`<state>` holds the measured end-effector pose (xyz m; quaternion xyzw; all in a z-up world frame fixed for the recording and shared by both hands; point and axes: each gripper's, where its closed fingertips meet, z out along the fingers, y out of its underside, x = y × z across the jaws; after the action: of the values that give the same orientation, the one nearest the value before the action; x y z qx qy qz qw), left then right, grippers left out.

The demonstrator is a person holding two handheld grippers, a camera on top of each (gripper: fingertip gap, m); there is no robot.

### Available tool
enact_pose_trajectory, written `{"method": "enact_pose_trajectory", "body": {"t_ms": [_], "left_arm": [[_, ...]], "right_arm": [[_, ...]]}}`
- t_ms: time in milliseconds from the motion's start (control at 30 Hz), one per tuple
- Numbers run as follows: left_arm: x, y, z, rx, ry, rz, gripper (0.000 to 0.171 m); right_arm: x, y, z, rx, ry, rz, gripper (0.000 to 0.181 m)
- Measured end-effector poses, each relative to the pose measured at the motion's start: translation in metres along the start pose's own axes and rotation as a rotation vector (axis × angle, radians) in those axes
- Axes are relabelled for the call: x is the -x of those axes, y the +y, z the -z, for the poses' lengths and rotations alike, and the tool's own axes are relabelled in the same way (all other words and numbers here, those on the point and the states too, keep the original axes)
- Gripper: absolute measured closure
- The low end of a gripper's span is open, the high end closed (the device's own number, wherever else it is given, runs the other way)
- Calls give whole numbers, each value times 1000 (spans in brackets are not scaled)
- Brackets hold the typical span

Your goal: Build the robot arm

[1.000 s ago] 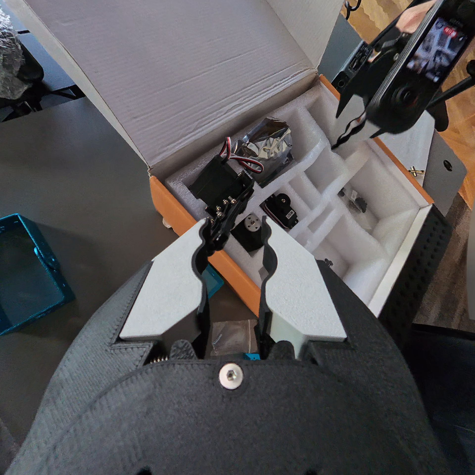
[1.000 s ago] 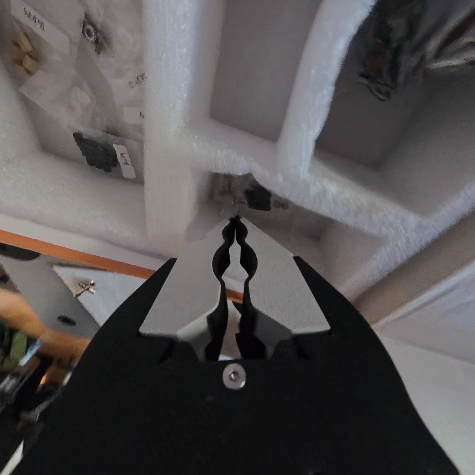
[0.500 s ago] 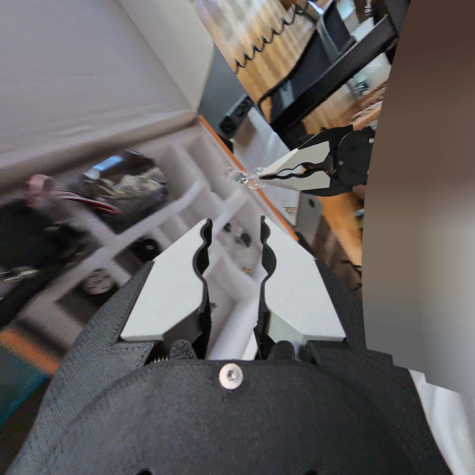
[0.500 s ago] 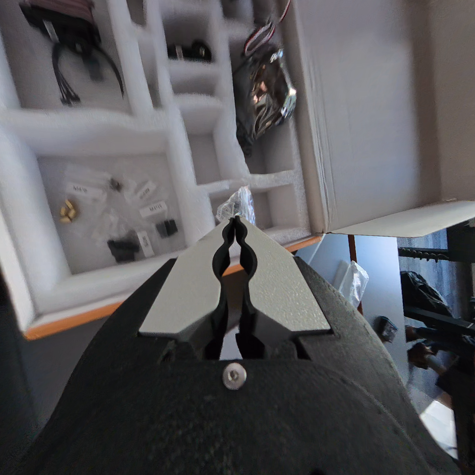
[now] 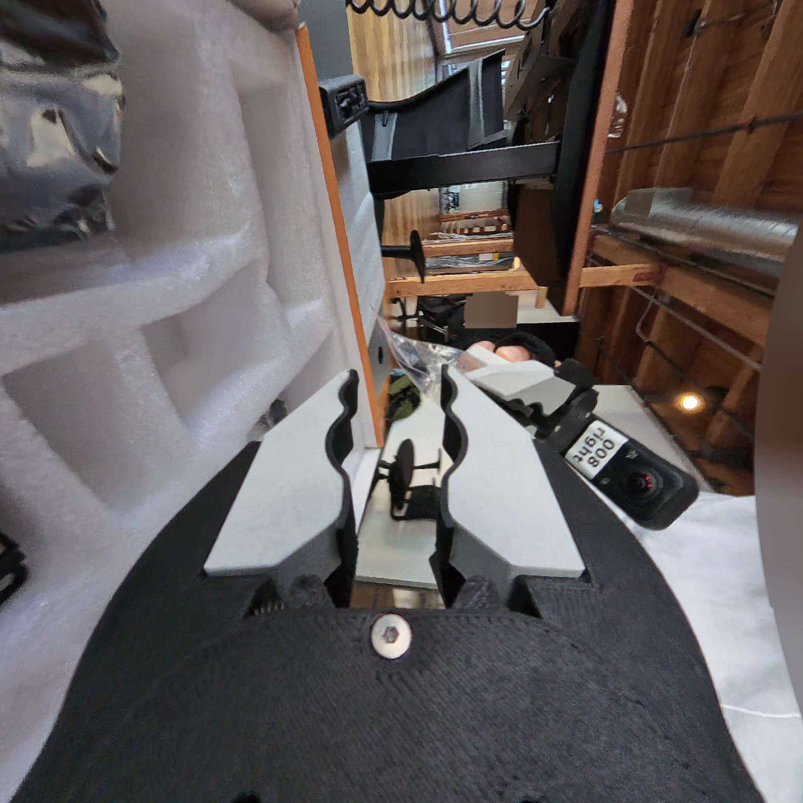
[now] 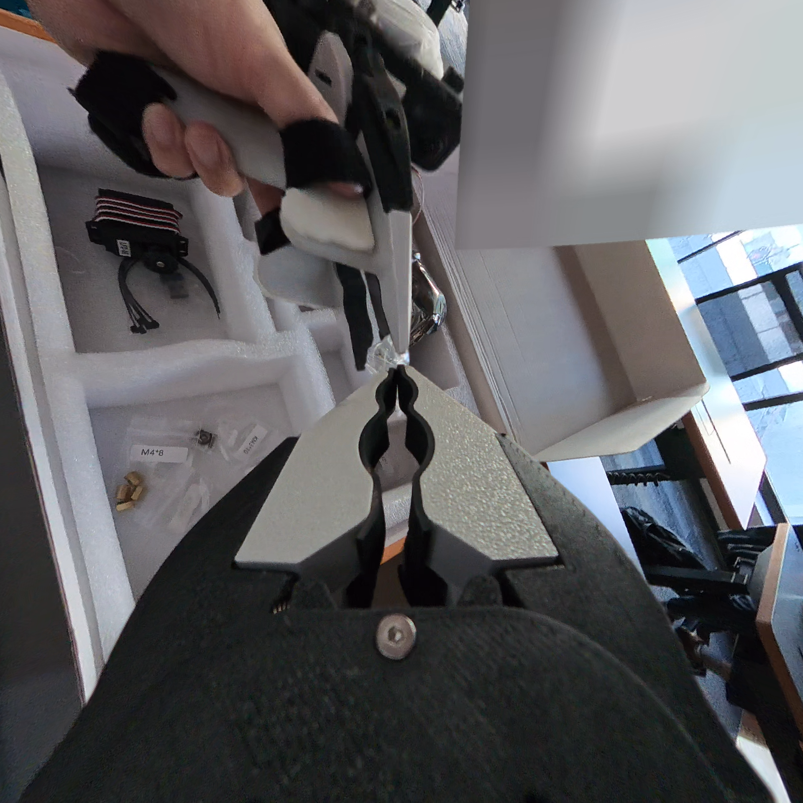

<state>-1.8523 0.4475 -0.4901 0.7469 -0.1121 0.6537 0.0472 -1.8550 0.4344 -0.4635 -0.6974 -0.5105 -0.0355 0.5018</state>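
Observation:
My right gripper [image 6: 399, 370] is shut on a small clear plastic bag [image 6: 388, 357] with small parts in it, held in the air over the open box of white foam [image 6: 174, 360]. My left gripper [image 5: 399, 377] is open, and the same bag [image 5: 413, 354] hangs just beyond and between its tips. In the right wrist view a hand [image 6: 208, 65] holds the left gripper, and one of its fingers [image 6: 397, 282] reaches down to the bag. The right gripper also shows in the left wrist view [image 5: 471, 367], coming in from the right.
The foam compartments hold a black servo with cables [image 6: 130, 234], small bags of screws [image 6: 174, 452], brass standoffs [image 6: 130, 495] and a silver foil bag [image 6: 428, 300]. The box's orange edge [image 5: 343, 243] and its raised lid [image 6: 565, 347] are close by. Desks stand behind. Only a small space, under 4 cm, lies between the two pairs of fingers.
My right gripper has lifted the small bag out of a foam compartment and up. My left gripper has swung right, away from the servos, and now meets the bag.

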Motion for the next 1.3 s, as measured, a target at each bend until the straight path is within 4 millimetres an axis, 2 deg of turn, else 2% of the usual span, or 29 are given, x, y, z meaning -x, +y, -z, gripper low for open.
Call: {"method": "enact_pose_trajectory", "body": {"t_ms": [67, 133, 167, 233, 300, 333, 367, 433, 467, 533, 600, 633, 700, 767, 833, 867, 900, 1000, 1067, 1100, 1200, 1300], "left_arm": [[-4, -1, -3, -18, 68, 54, 142], [-5, -1, -4, -35, 114, 88, 165], [-3, -1, -3, -44, 117, 96, 170], [0, 1, -1, -45, 111, 82, 171], [2, -1, 5, -60, 96, 48, 171], [2, -3, 10, -77, 92, 32, 171], [2, -4, 14, -91, 85, 15, 171], [2, -6, 23, -101, 68, -24, 171], [3, -6, 27, -105, 57, -40, 171], [-1, -5, 33, -113, 67, -74, 171], [-4, -1, 38, -106, 83, -109, 171], [-6, 2, 39, -98, 98, -127, 171], [-9, 9, 43, -75, 115, -163, 171], [-14, 12, 50, -59, 126, -227, 171], [-19, 14, 57, -42, 120, -300, 171], [-19, 15, 60, -28, 108, -325, 171], [-18, 14, 63, -18, 92, -343, 171], [-18, 13, 74, -12, 73, -363, 171], [-13, 7, 86, -43, 15, -395, 151], [-12, 3, 96, -69, -12, -410, 145], [-11, -5, 127, -141, -56, -426, 148], [-18, 0, 150, -172, -20, -405, 154]], "right_arm": [[5, -4, -1, -23, -11, 16, 181], [9, -6, -1, -45, -11, 31, 181], [11, -7, -2, -49, -11, 38, 181], [17, -5, -6, -48, -22, 46, 181], [30, -3, -10, -45, -91, -2, 181], [37, -4, -12, -56, -132, -58, 173], [44, -6, -13, -76, -185, -139, 158], [52, -13, -12, -121, -306, -347, 146], [52, -18, -10, -153, -369, -468, 146], [33, -18, -13, -185, -397, -712, 145], [10, -1, -25, -117, -369, -949, 150], [6, 5, -31, -81, -399, -1048, 147], [5, -2, -39, -95, -531, -1216, 146], [6, -22, -44, -155, -688, -1314, 153], [15, -38, -48, -158, -815, -1316, 160], [20, -46, -47, -169, -867, -1284, 177], [21, -51, -48, -184, -875, -1260, 181], [22, -57, -53, -185, -837, -1225, 181], [28, -53, -57, -125, -798, -1203, 181], [34, -49, -58, -76, -779, -1186, 181], [66, -36, -55, 107, -753, -1098, 181], [97, -49, -47, 161, -822, -1106, 181]]}}
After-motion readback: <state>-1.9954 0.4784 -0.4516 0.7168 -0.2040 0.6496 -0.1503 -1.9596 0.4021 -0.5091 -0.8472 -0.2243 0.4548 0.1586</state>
